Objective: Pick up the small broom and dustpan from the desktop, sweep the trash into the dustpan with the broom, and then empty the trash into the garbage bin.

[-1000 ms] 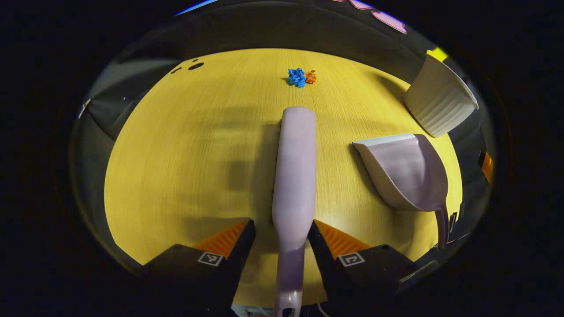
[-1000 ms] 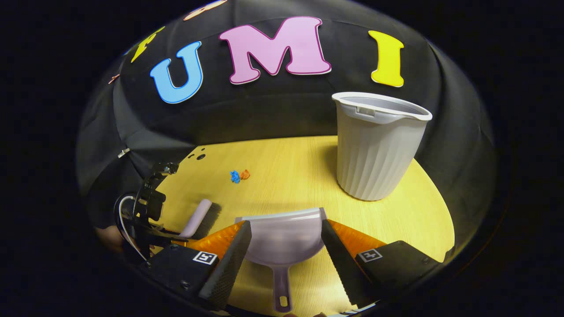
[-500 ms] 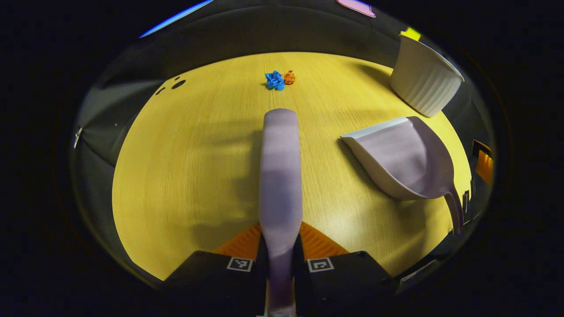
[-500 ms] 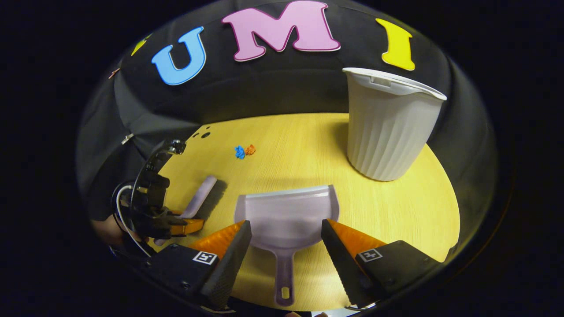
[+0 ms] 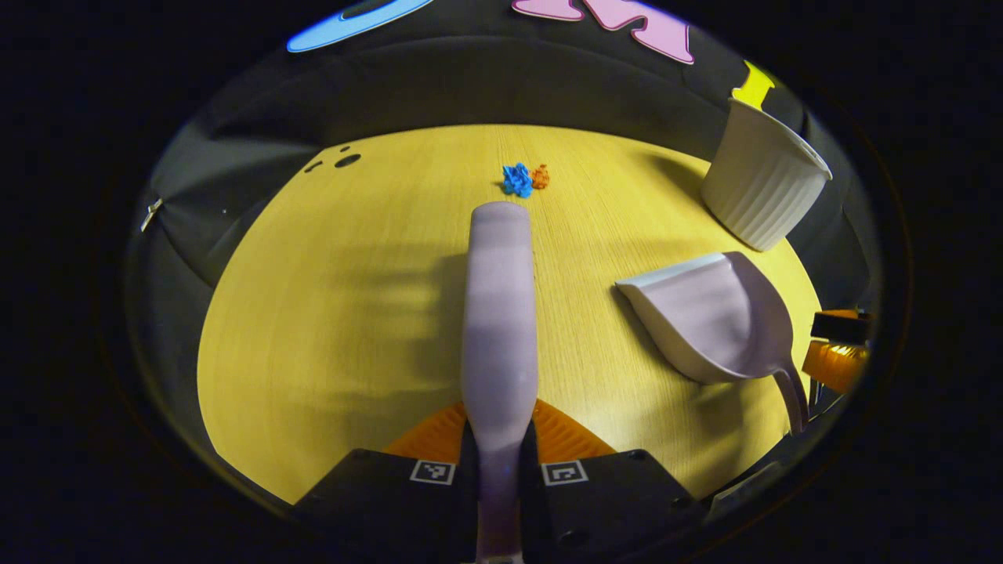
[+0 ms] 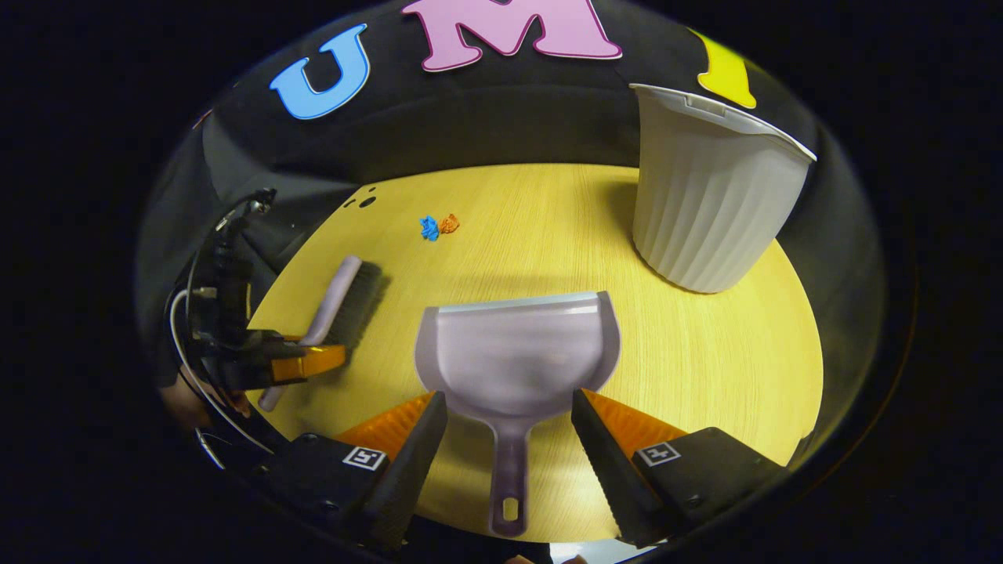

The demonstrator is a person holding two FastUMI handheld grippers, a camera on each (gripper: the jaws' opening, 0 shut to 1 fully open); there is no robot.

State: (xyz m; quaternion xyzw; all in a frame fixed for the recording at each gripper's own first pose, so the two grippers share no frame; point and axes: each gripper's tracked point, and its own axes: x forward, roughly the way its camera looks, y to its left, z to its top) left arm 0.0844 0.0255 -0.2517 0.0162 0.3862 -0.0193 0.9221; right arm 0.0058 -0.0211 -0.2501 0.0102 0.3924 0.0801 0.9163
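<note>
A pale lilac small broom [image 5: 500, 313] runs away from me down the middle of the left gripper view, and my left gripper [image 5: 499, 462] is shut on its handle. In the right gripper view the same broom [image 6: 335, 301] lies at the left with that gripper [image 6: 294, 362] holding it. The lilac dustpan [image 6: 517, 356] rests on the yellow desktop [image 6: 705, 368], its handle pointing toward me between the spread fingers of my open right gripper [image 6: 509, 439]. The dustpan [image 5: 717, 313] also sits right of the broom. Crumpled blue and orange paper trash [image 5: 525, 178] lies farther off.
A white ribbed garbage bin [image 6: 709, 211] stands upright at the far right of the desktop; in the left gripper view the bin [image 5: 760, 188] is beyond the dustpan. Small dark holes [image 5: 345, 160] mark the desktop's far left. Black cloth walls ring the table.
My left gripper closed on the broom handle, which it earlier only straddled. The right gripper drew back along the dustpan, so its fingers now flank the handle rather than the pan.
</note>
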